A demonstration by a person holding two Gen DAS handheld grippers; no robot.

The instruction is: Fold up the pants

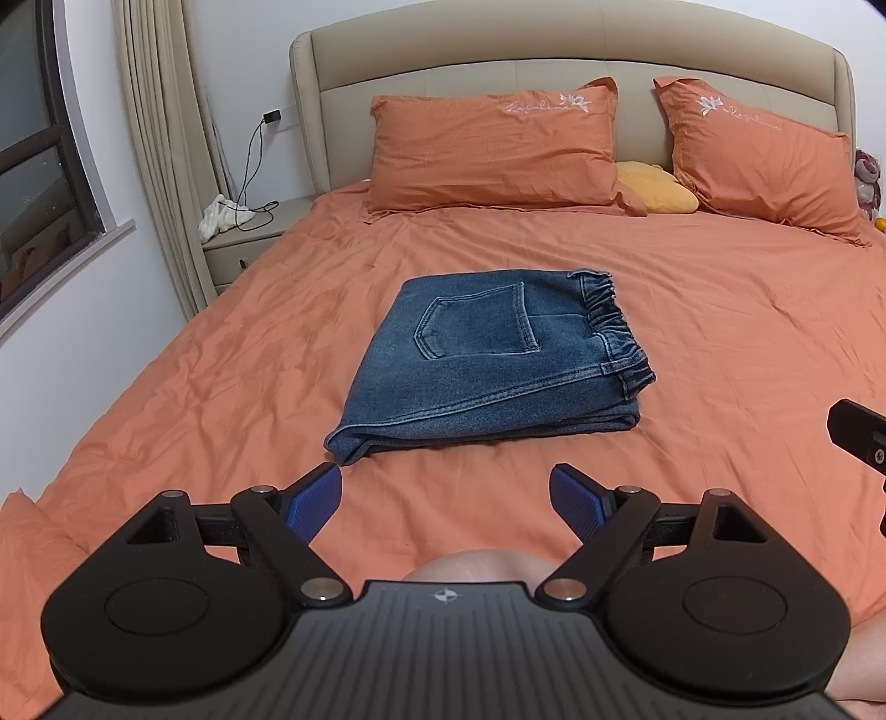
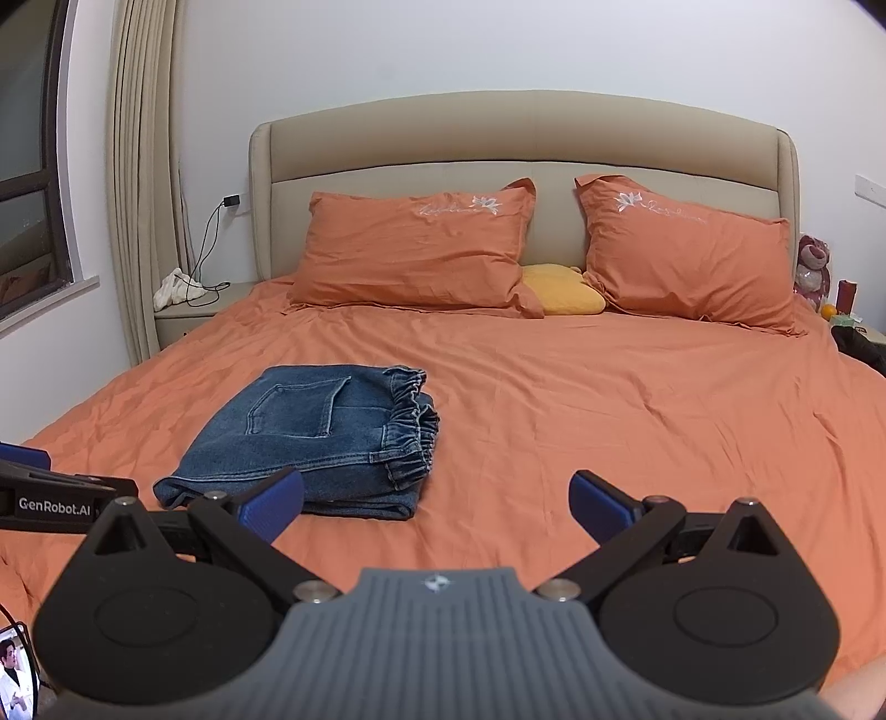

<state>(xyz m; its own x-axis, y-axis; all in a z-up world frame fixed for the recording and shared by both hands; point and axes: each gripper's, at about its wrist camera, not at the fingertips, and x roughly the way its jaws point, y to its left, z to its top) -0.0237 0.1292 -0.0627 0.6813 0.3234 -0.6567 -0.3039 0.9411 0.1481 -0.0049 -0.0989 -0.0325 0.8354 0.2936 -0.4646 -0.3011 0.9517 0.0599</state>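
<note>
Blue denim pants [image 1: 493,363] lie folded into a compact rectangle on the orange bedsheet [image 1: 720,343], back pocket up and elastic waistband at the right. They also show in the right wrist view [image 2: 315,443]. My left gripper [image 1: 446,501] is open and empty, just short of the pants' near edge. My right gripper [image 2: 437,501] is open and empty, to the right of the pants; its left finger [image 2: 271,504] overlaps the pants' near edge in view. The left gripper shows at the left edge of the right wrist view [image 2: 55,498].
Two orange pillows [image 1: 493,152] and a yellow cushion [image 1: 656,188] lean on the beige headboard [image 1: 554,50]. A nightstand [image 1: 249,232] with a white cloth and charger cable stands left of the bed, by the curtain and window. A plush toy [image 2: 811,268] and small items sit at the right.
</note>
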